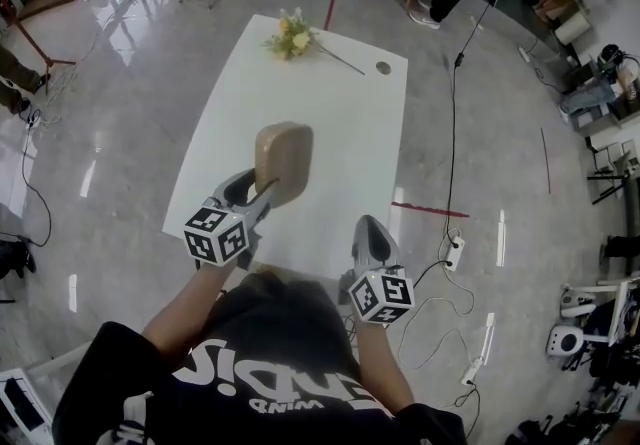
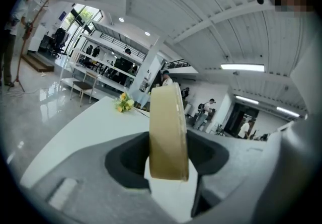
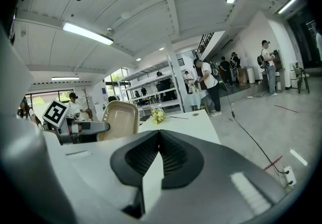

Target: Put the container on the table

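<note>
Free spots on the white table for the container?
The white table is bare across its middle and near end, beneath the beige container. Only the far edge is taken: yellow flower bunch, small round spot.

Container (image 1: 284, 161) in left tongs (image 1: 262, 195), over table (image 1: 350, 133) near end; flowers (image 1: 290, 35) on far end.
</note>
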`<state>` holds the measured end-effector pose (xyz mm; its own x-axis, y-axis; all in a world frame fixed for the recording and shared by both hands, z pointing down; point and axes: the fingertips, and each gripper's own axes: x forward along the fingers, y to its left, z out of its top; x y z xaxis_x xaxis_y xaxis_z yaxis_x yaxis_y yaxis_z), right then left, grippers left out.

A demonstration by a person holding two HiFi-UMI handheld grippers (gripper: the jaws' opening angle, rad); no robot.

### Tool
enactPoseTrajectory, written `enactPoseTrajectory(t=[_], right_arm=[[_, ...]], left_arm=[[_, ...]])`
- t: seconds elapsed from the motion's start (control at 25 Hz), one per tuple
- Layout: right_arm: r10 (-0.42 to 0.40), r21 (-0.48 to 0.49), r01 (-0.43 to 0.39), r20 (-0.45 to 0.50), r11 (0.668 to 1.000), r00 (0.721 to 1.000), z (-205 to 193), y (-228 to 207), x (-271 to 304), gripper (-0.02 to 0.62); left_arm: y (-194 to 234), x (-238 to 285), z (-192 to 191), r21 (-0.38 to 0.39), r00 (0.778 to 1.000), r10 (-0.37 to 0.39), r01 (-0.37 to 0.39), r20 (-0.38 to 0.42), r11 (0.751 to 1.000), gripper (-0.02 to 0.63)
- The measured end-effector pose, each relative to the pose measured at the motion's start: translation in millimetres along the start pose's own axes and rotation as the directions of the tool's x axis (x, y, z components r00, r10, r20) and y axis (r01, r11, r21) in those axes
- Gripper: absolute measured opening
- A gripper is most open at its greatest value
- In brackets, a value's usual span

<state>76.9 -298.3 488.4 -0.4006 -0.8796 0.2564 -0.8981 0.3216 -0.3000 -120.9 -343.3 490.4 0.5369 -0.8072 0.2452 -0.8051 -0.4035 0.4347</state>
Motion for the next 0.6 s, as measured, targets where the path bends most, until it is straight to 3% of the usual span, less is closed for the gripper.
enactPoseTrajectory(t=[0.24, 0.6], right_arm=[[0.022, 0.001, -0.022, -0.015, 1.000, 1.000, 4.4, -13.3, 20.7, -0.002], [0.046, 0.004, -0.046, -0.027, 0.999, 0.999, 13.4, -33.2, 46.1, -0.002]], left_arm=[[10.9, 32.4, -16.9, -0.055, 0.997, 0.003, -0.008, -0.083, 0.998, 0.221], [29.6, 79.5, -49.8, -0.197, 0.984, -0.003, -0.032, -0.177, 0.980, 0.221]])
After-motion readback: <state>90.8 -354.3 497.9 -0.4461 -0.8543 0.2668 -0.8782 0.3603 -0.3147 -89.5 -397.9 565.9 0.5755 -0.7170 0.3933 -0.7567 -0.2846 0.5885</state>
